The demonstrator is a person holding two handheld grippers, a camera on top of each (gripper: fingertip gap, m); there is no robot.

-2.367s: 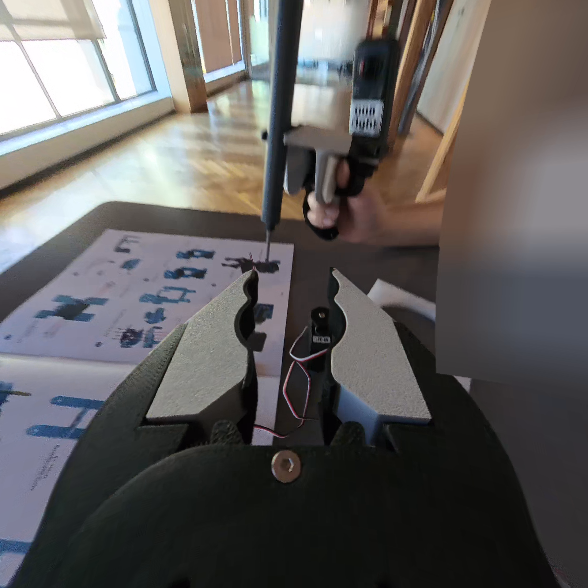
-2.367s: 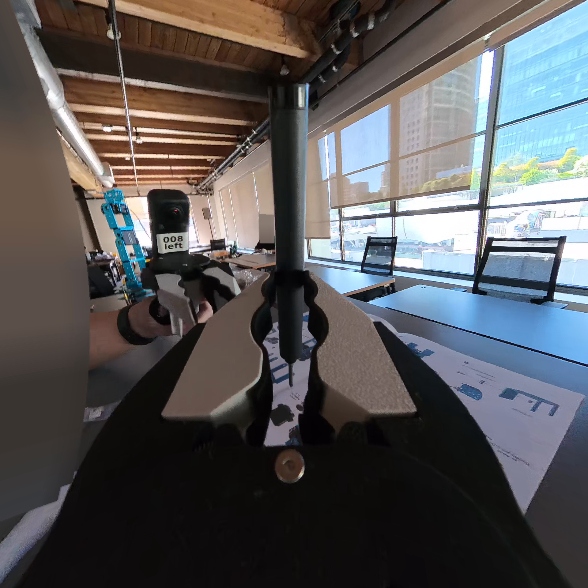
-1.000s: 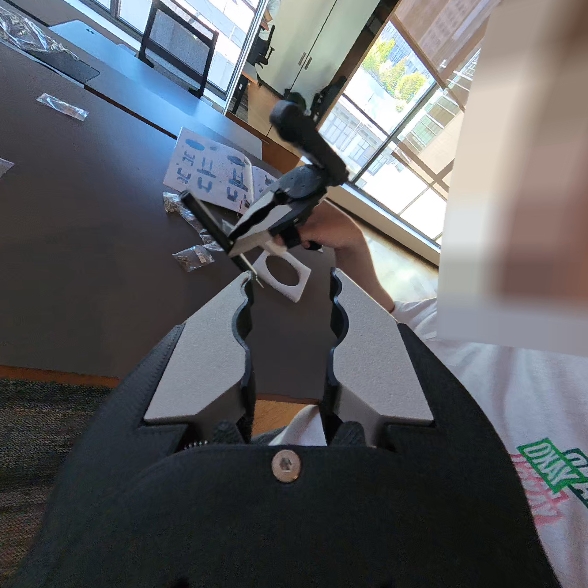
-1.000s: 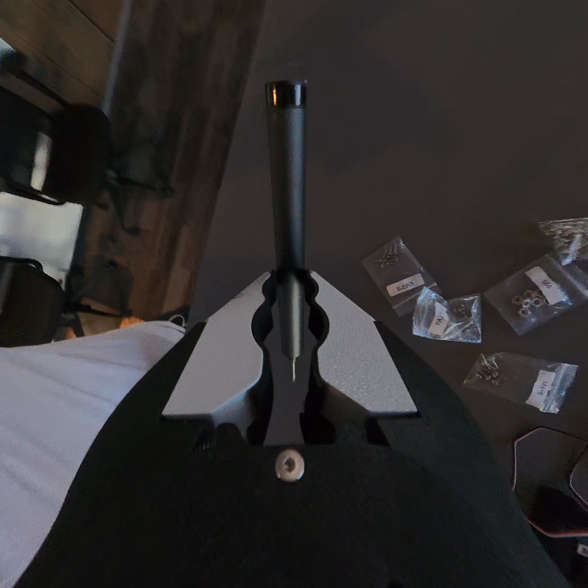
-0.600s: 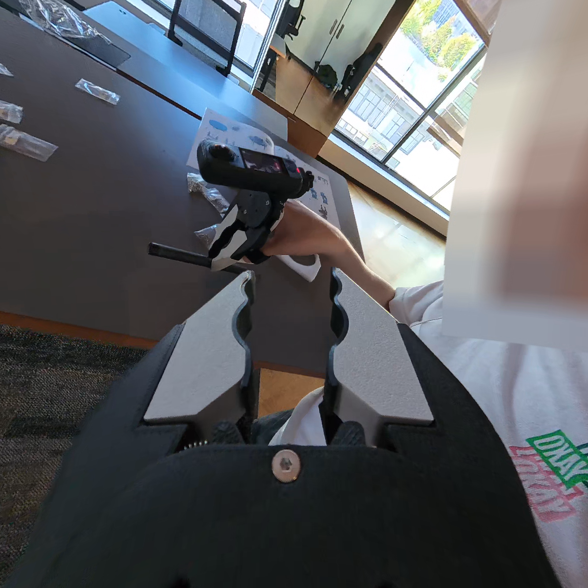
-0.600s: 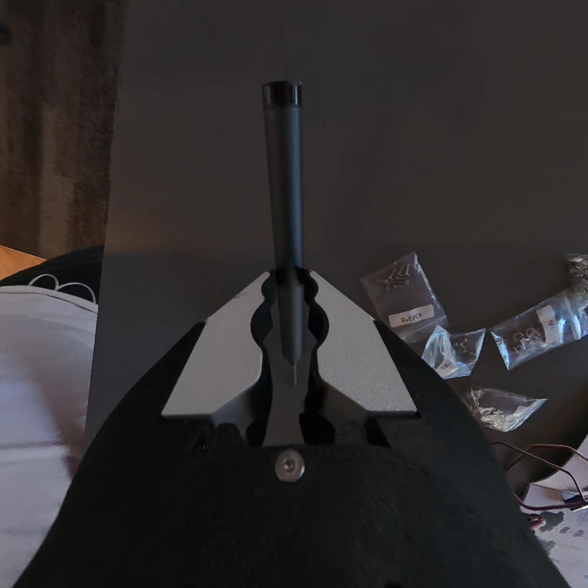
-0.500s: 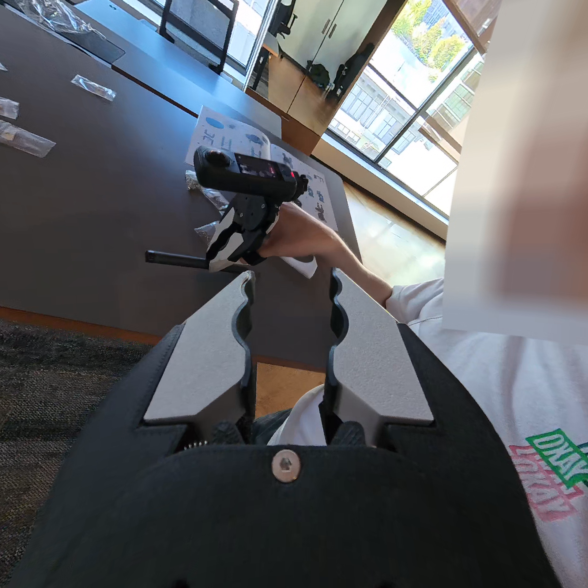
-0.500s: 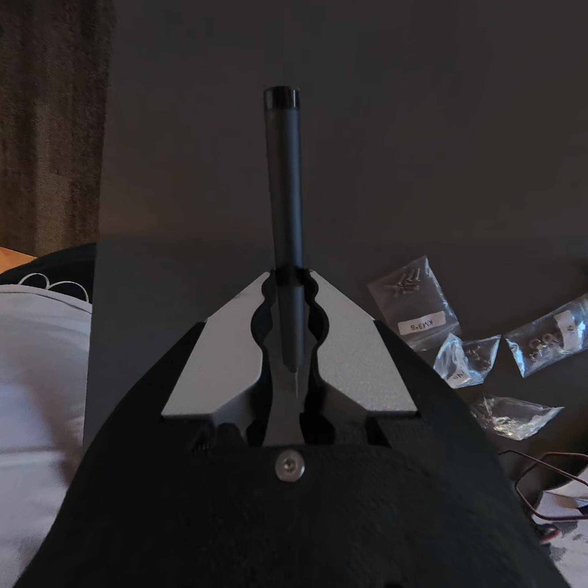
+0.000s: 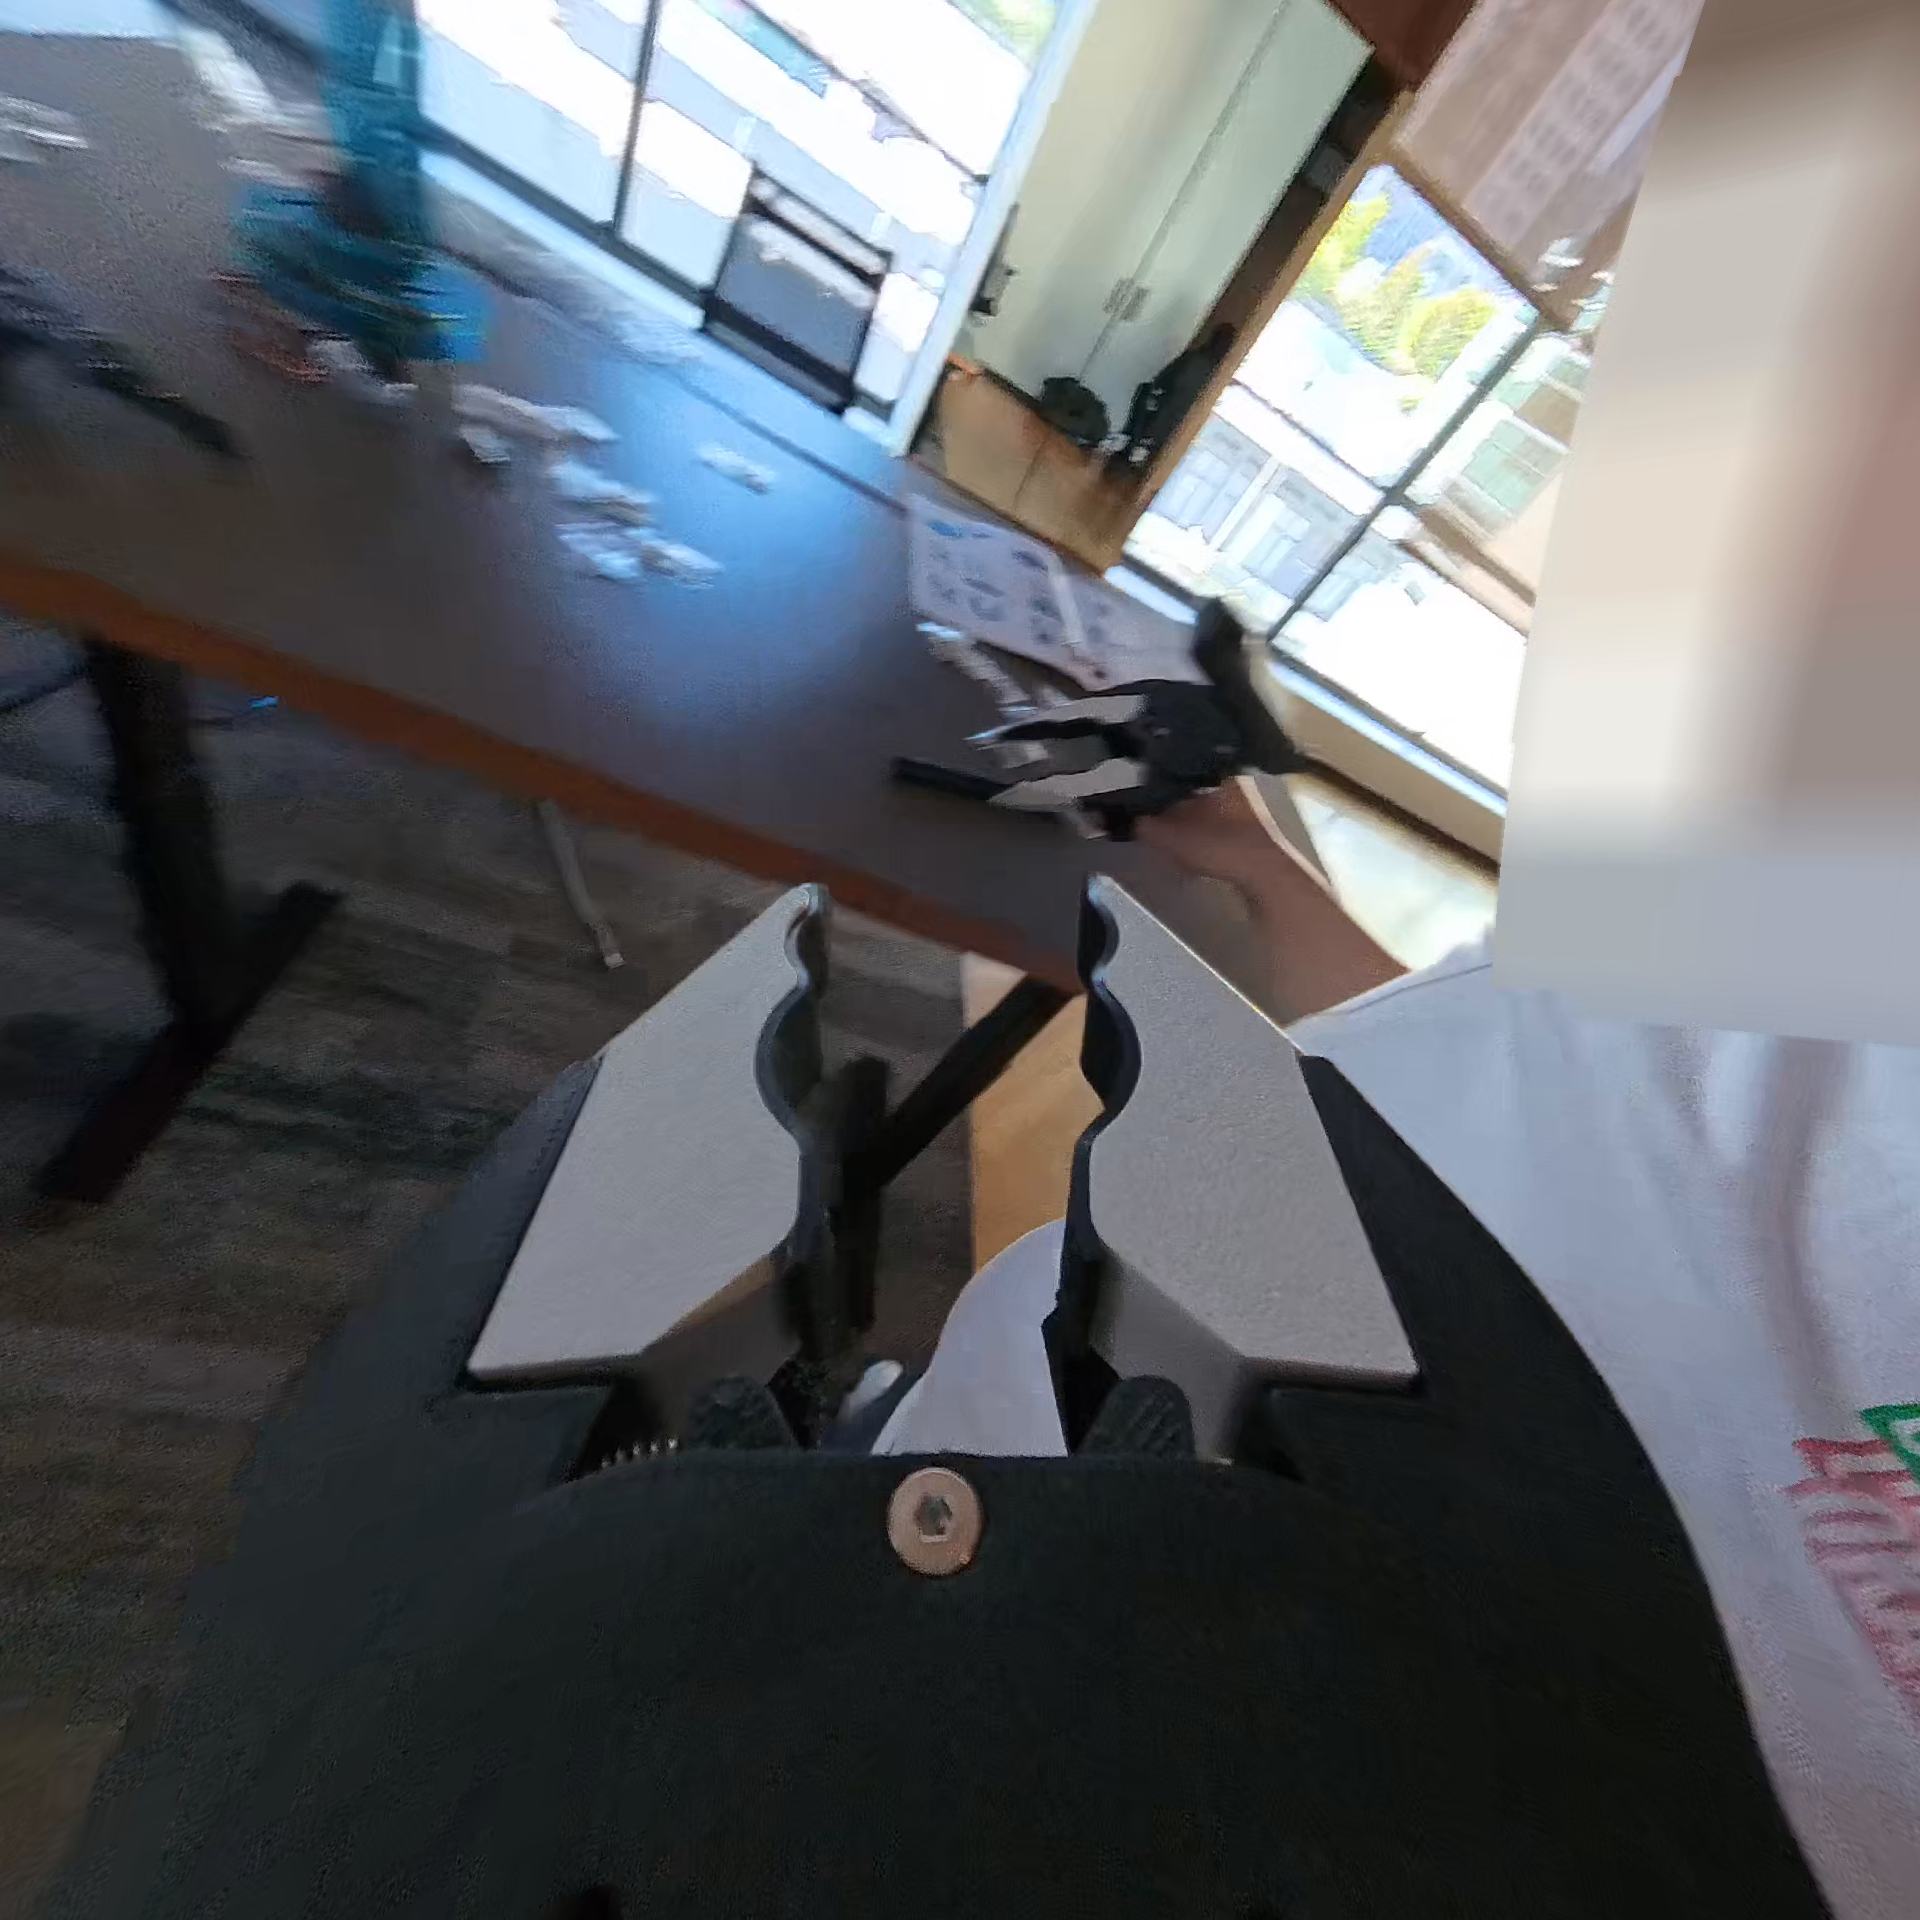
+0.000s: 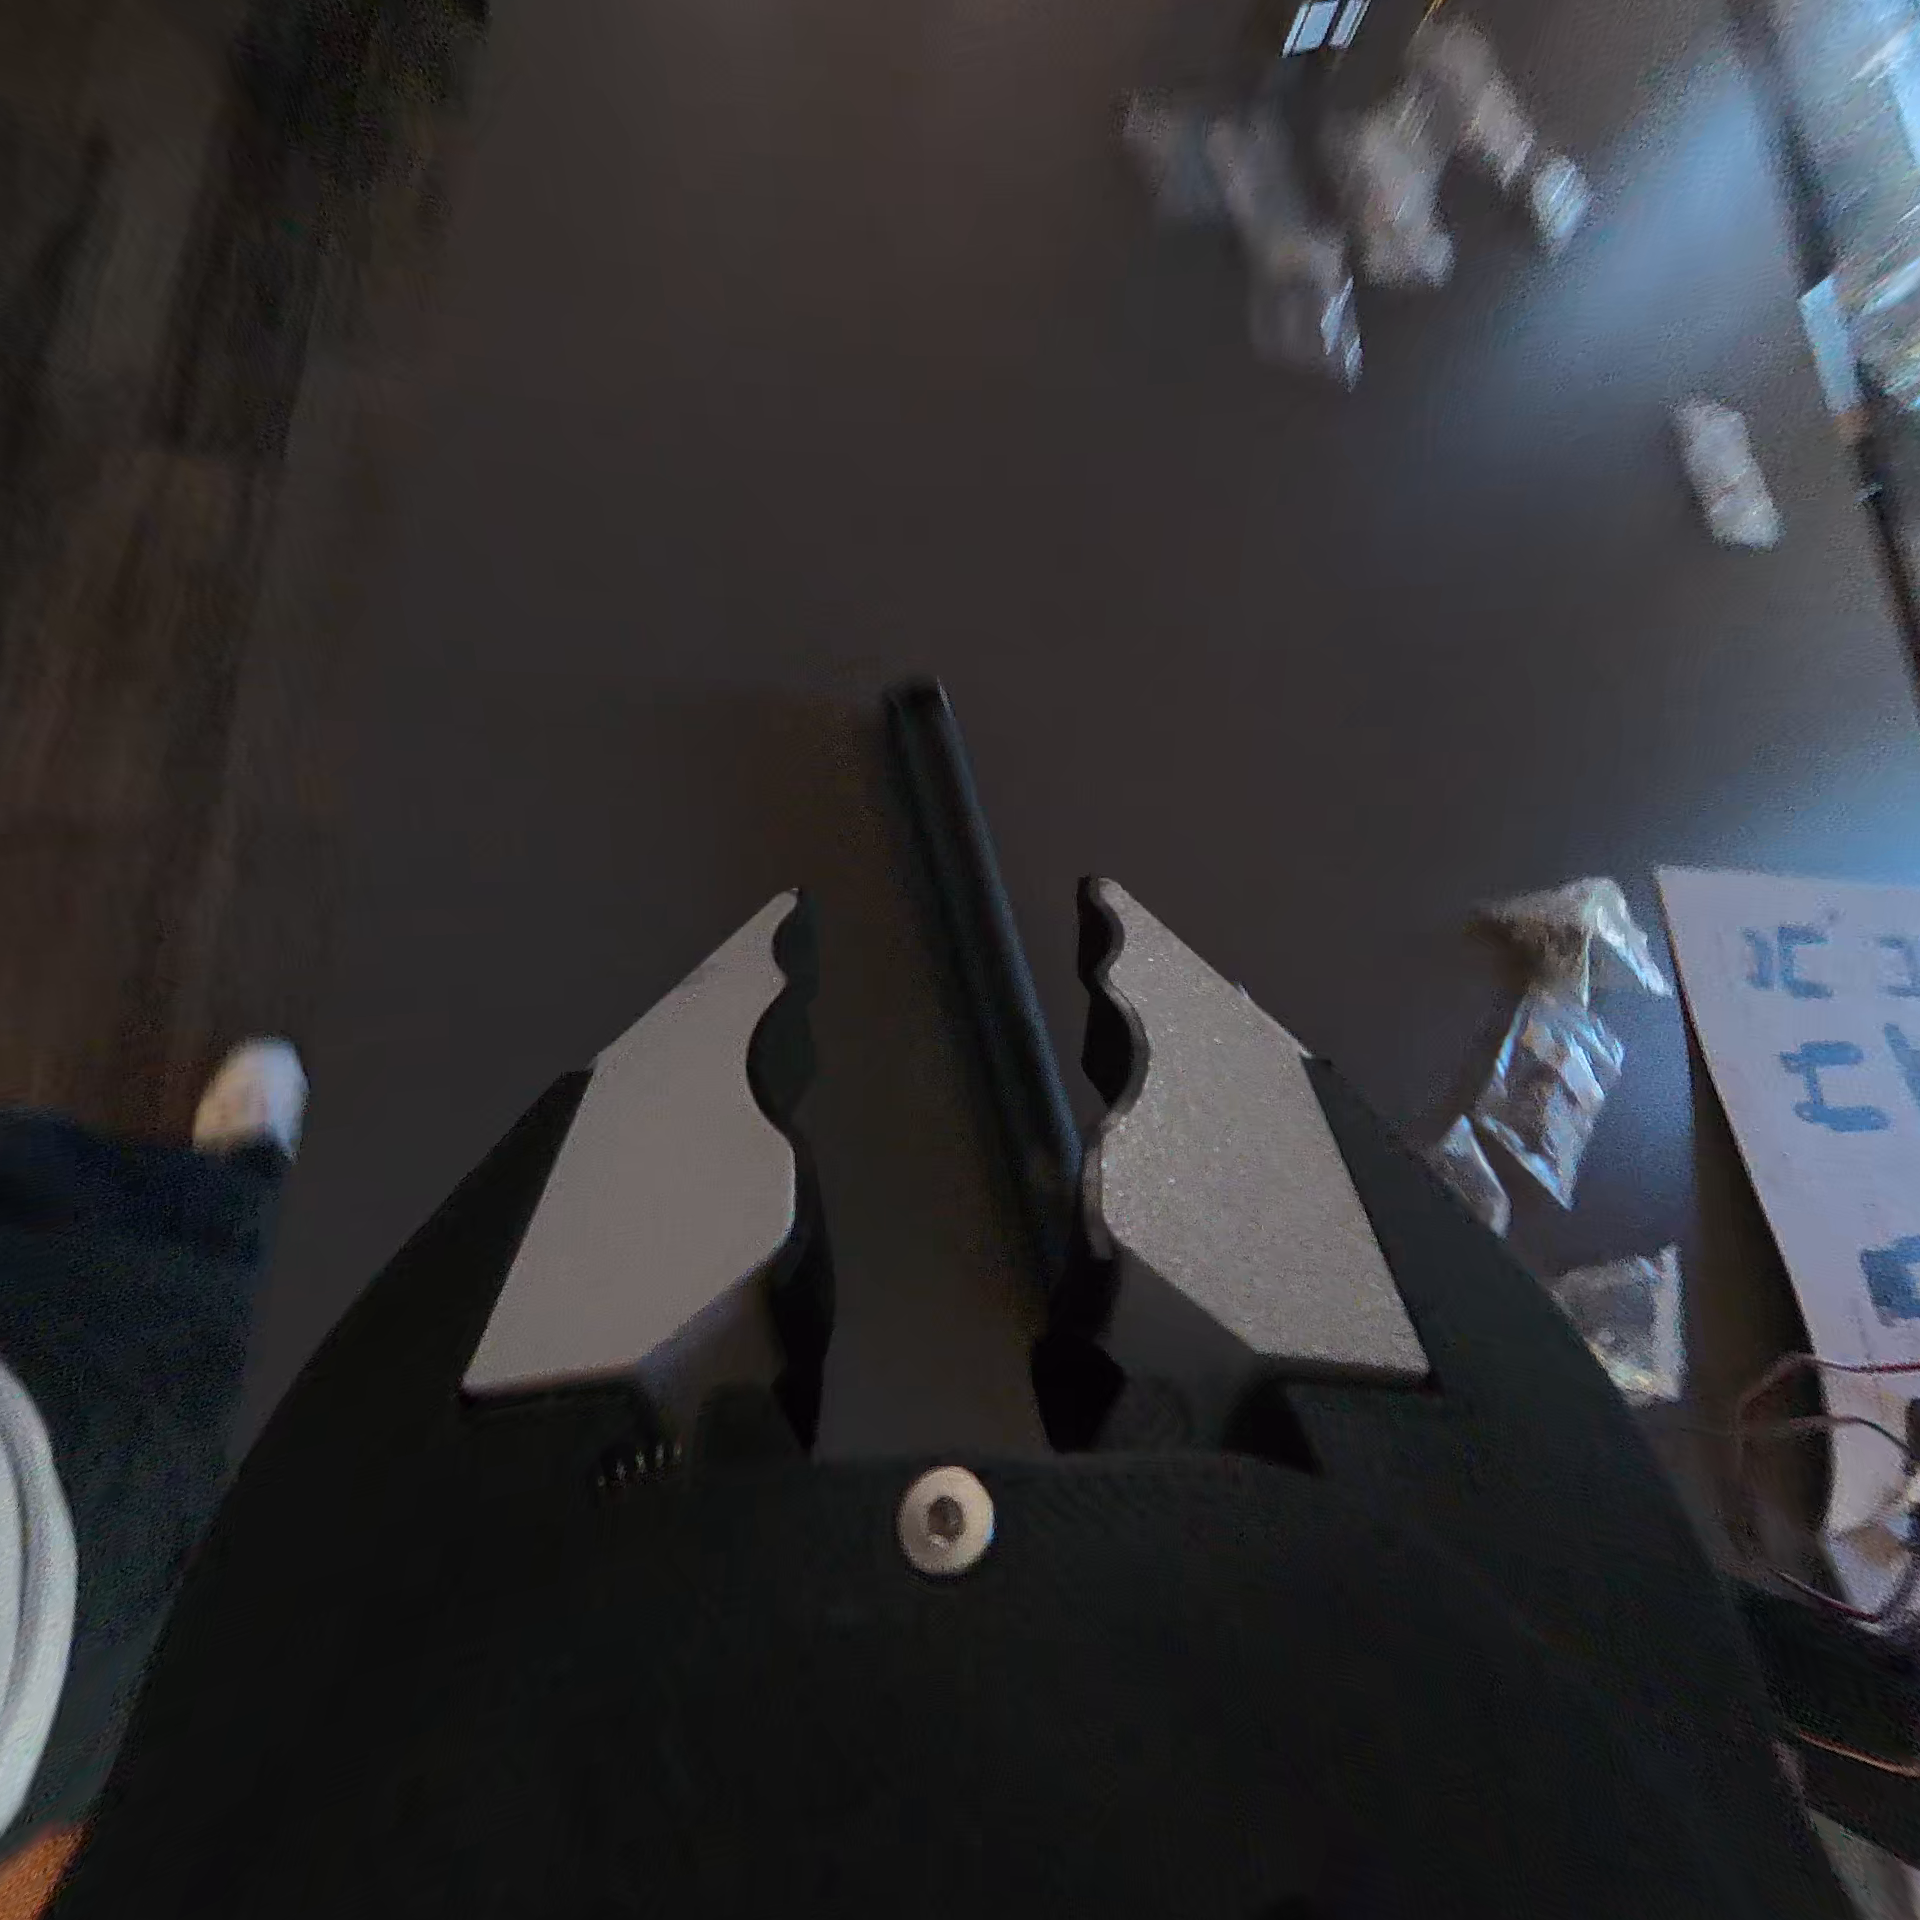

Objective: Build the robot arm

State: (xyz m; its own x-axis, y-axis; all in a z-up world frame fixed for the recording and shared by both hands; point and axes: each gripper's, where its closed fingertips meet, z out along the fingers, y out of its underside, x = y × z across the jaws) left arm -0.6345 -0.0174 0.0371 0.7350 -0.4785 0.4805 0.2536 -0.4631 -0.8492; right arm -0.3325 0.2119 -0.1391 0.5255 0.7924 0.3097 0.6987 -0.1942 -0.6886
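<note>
My right gripper (image 10: 940, 894) is open over the dark table (image 10: 727, 468). A dark grey pen-shaped screwdriver (image 10: 971, 956) lies on the table between its fingers, close to the right finger (image 10: 1216, 1122), and is not gripped. My left gripper (image 9: 948, 899) is open and empty, held off the table's near edge above the carpet. In the left wrist view the right gripper (image 9: 1070, 753) shows farther off in a hand (image 9: 1226, 862), with the screwdriver (image 9: 940, 774) lying at its fingertips on the table (image 9: 582, 623).
Small clear bags of hardware (image 10: 1548, 1060) and a printed sheet (image 10: 1829, 1091) lie right of the right gripper, with thin wires (image 10: 1860, 1455) near them. More bags (image 9: 623, 530) and a sheet (image 9: 997, 582) show on the table. A person's white shirt (image 9: 1610, 1299) is at right. About 40 centimetres separates my left fingertips from my right.
My right gripper has opened and let go of the screwdriver, which now lies on the table. My left gripper has drawn back and swung left, away from the table.
</note>
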